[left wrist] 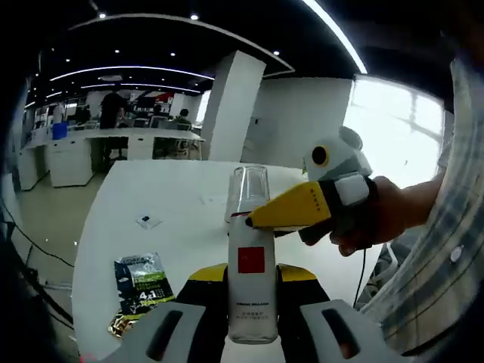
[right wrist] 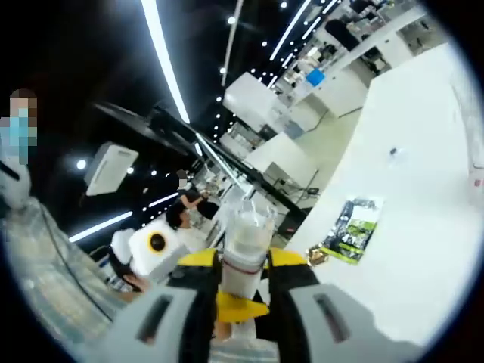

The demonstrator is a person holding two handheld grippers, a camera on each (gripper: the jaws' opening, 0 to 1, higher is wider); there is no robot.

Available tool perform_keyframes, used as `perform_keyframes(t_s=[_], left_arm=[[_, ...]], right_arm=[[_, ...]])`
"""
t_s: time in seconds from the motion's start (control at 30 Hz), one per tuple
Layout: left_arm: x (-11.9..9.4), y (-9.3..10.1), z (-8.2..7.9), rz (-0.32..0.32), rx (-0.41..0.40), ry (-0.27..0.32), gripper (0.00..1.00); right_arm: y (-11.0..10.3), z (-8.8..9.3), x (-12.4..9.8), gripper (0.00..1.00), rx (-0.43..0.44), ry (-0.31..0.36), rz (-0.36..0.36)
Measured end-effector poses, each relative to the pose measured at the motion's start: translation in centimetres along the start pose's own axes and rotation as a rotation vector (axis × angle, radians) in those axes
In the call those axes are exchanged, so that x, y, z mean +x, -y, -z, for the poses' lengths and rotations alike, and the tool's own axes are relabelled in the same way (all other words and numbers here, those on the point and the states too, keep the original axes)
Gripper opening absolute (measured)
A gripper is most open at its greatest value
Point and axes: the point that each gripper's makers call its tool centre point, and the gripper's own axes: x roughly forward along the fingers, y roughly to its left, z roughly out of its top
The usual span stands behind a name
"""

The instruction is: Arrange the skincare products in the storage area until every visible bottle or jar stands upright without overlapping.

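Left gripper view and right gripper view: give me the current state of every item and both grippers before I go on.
white bottle: upright, clamped between the left gripper's fingers, clear cap on.
left gripper: shut on the white bottle.
right gripper: closed on the bottle's clear cap; its yellow tip is at the bottle's top.
sachet packet: lying flat on the white table, untouched.

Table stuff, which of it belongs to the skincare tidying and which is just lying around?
Part of the job:
white bottle with red label, clamped in the left gripper
clear cap, gripped by the right gripper

Lying about:
green sachet packs
small dark packet
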Motion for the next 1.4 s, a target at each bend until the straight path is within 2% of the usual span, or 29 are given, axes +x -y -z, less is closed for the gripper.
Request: perform_keyframes(t_s=[0.03, 0.1, 0.13, 0.23, 0.33, 0.37, 0.43, 0.47, 0.5, 0.53, 0.57, 0.6, 0.63, 0.7, 0.77, 0.83, 0.9, 0.97, 1.03, 1.07, 1.1, 1.13, 1.2, 1.27, 1.4], left_arm=[[0.1, -0.2, 0.1, -0.025, 0.024, -0.013, 0.22], [0.2, -0.3, -0.2, -0.051, 0.097, -0.011, 0.22], [0.3, 0.0, -0.3, -0.036, 0.071, -0.011, 0.22], [0.5, -0.1, -0.8, -0.006, 0.058, 0.012, 0.22], [0.4, 1.3, -1.0, 0.127, -0.013, 0.04, 0.24], [0.1, 1.6, -1.6, 0.166, -0.037, 0.083, 0.24], [-0.6, 2.4, -2.3, 0.256, -0.106, 0.115, 0.25], [-0.9, 2.7, -2.6, 0.279, -0.128, 0.125, 0.26], [-1.6, 3.4, -3.4, 0.356, -0.14, 0.168, 0.27], [-2.0, 4.1, -3.6, 0.412, -0.165, 0.168, 0.27], [-2.2, 4.2, -3.6, 0.429, -0.171, 0.165, 0.27], [-2.3, 4.8, -3.5, 0.474, -0.176, 0.159, 0.28], [-2.4, 5.2, -3.2, 0.5, -0.179, 0.137, 0.28], [-2.7, 6.9, -2.5, 0.596, -0.201, 0.093, 0.29], [-2.9, 7.5, -2.2, 0.627, -0.238, 0.073, 0.26], [-3.1, 7.5, -2.2, 0.621, -0.251, 0.09, 0.25], [-3.1, 6.8, -2.6, 0.574, -0.242, 0.138, 0.24], [-2.6, 5.4, -2.7, 0.487, -0.256, 0.16, 0.24], [-2.3, 4.3, -2.7, 0.427, -0.266, 0.177, 0.23], [-2.1, 3.5, -3.1, 0.381, -0.269, 0.205, 0.23], [-1.9, 3.0, -3.2, 0.352, -0.261, 0.208, 0.23], [-1.8, 3.0, -3.0, 0.339, -0.258, 0.193, 0.23], [-1.6, 3.2, -3.3, 0.325, -0.232, 0.202, 0.23], [-1.4, 3.1, -3.6, 0.311, -0.242, 0.213, 0.22], [-1.2, 3.1, -3.9, 0.298, -0.247, 0.241, 0.22]], right_arm=[[0.5, 0.3, 0.0, 0.21, 0.024, -0.009, 0.031], [0.5, -0.1, 0.0, 0.2, 0.081, 0.011, 0.018], [0.5, -0.2, -0.1, 0.19, 0.074, 0.01, 0.011], [0.3, -0.7, -0.4, 0.18, 0.054, 0.011, -0.009], [-0.2, -0.6, -1.0, 0.18, -0.034, -0.05, -0.068], [-0.6, -0.8, -1.1, 0.18, -0.048, -0.048, -0.092], [-1.8, -0.8, -1.7, 0.18, -0.091, -0.062, -0.172], [-2.2, -0.9, -1.9, 0.18, -0.09, -0.062, -0.194], [-3.2, -1.2, -2.5, 0.18, -0.086, -0.06, -0.258], [-3.6, -1.1, -2.7, 0.18, -0.109, -0.068, -0.283], [-4.0, -0.9, -3.1, 0.18, -0.144, -0.089, -0.311], [-4.5, -0.6, -3.3, 0.18, -0.169, -0.114, -0.335], [-4.9, -0.4, -3.4, 0.18, -0.196, -0.13, -0.354], [-6.0, 0.6, -3.7, 0.18, -0.259, -0.191, -0.402], [-6.8, 1.3, -3.7, 0.18, -0.331, -0.23, -0.424], [-6.9, 1.4, -3.7, 0.18, -0.335, -0.238, -0.419], [-6.8, 1.0, -3.3, 0.19, -0.344, -0.207, -0.388], [-5.9, 0.5, -2.7, 0.19, -0.312, -0.168, -0.313], [-4.8, 0.0, -2.2, 0.21, -0.301, -0.119, -0.227], [-3.9, 0.1, -2.0, 0.22, -0.295, -0.117, -0.153], [-3.6, 0.0, -1.8, 0.24, -0.295, -0.104, -0.127], [-3.7, -0.2, -1.6, 0.24, -0.286, -0.076, -0.109], [-3.6, -0.6, -1.6, 0.23, -0.261, -0.038, -0.068], [-3.4, -0.9, -1.6, 0.23, -0.212, -0.03, -0.052], [-3.4, -1.1, -1.7, 0.23, -0.201, -0.023, -0.037]])
